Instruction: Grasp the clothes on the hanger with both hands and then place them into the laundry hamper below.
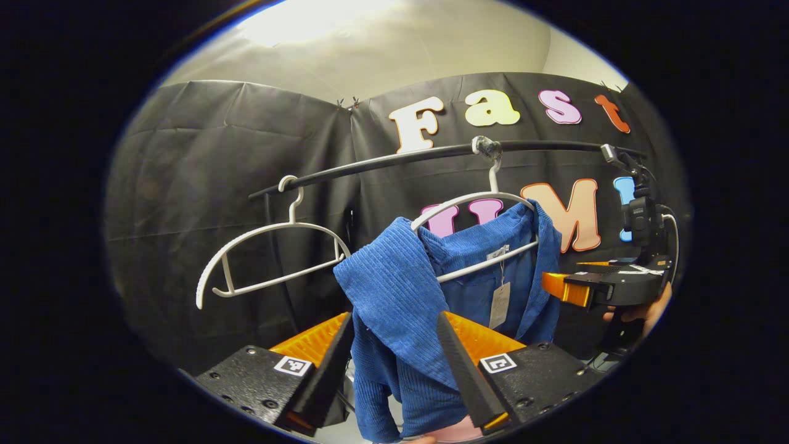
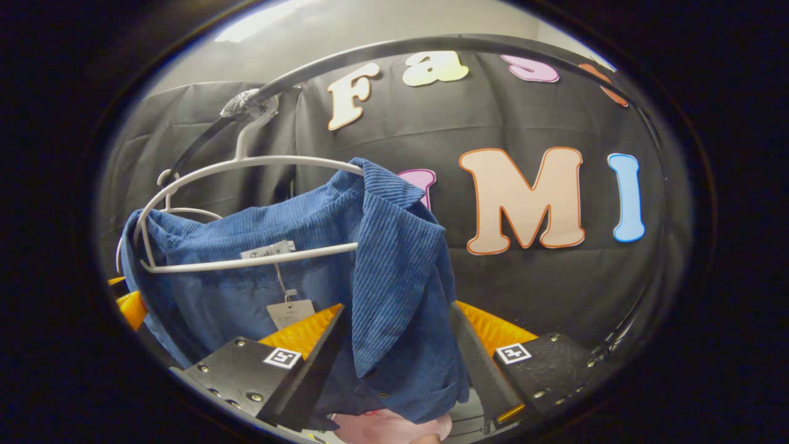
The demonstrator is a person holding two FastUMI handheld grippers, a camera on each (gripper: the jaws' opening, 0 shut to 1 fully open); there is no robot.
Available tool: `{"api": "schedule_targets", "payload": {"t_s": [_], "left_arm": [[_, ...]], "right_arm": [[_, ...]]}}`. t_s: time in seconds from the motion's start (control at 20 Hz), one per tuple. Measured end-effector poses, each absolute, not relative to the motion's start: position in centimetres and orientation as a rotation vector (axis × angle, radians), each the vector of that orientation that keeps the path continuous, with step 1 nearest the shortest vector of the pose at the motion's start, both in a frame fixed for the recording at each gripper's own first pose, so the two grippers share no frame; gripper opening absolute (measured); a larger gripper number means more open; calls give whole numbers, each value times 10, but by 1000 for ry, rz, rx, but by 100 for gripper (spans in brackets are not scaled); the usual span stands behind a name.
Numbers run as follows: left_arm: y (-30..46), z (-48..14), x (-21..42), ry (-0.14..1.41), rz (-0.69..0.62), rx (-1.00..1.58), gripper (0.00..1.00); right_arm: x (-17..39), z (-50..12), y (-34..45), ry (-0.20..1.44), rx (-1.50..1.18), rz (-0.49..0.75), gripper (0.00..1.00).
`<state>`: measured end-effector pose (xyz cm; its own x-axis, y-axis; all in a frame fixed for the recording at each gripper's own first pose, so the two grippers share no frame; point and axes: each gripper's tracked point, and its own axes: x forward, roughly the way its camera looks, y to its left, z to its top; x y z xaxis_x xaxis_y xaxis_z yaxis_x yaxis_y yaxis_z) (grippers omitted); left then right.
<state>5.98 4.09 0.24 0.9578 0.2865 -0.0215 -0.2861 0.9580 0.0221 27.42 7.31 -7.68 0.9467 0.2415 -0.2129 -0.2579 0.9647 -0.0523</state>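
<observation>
A blue corduroy shirt (image 1: pixel 400 290) hangs on a white hanger (image 1: pixel 474 200) from the black rail (image 1: pixel 382 161). In the left gripper view one shoulder has slipped off the hanger's end and stands between the fingers of my left gripper (image 1: pixel 394 316), which is shut on that fabric. The right gripper (image 1: pixel 558 288), held by a hand (image 1: pixel 644 308), reaches the shirt's other side. In the right gripper view the shirt (image 2: pixel 394 259) drapes from the hanger (image 2: pixel 246 165), and my right gripper (image 2: pixel 400 308) is shut on the folded front edge. A paper tag (image 2: pixel 290 312) dangles inside the collar.
An empty white hanger (image 1: pixel 271 246) hangs on the rail to the left of the shirt. Black cloth walls stand close behind the rail. A pink surface (image 2: pixel 382 427) shows under the shirt's lower edge; I cannot tell what it is.
</observation>
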Motion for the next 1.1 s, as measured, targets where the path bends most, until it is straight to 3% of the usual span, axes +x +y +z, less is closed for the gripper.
{"api": "schedule_targets", "payload": {"t_s": [0.05, 0.2, 0.35, 0.45, 0.6, 0.8, 1.1], "left_arm": [[45, -1, 60, 40, 297, 34, 76], [59, 2, 58, 35, 332, 3, 48], [58, -2, 58, 75, 324, -38, 20], [58, -3, 57, 75, 310, -41, 11], [46, -3, 62, 77, 244, -1, 5], [46, 4, 54, 70, 164, -31, 1], [76, 25, 38, 59, 178, -81, 0]], "right_arm": [[281, -78, 74, 202, -86, 247, 95], [302, -84, 82, 219, -68, 239, 100], [328, -88, 85, 242, -38, 230, 95], [337, -91, 73, 256, -6, 192, 60], [339, -84, 66, 252, 107, 184, 7], [345, -62, 36, 201, 121, 133, 6], [356, -41, 18, 147, 108, 85, 6]]}}
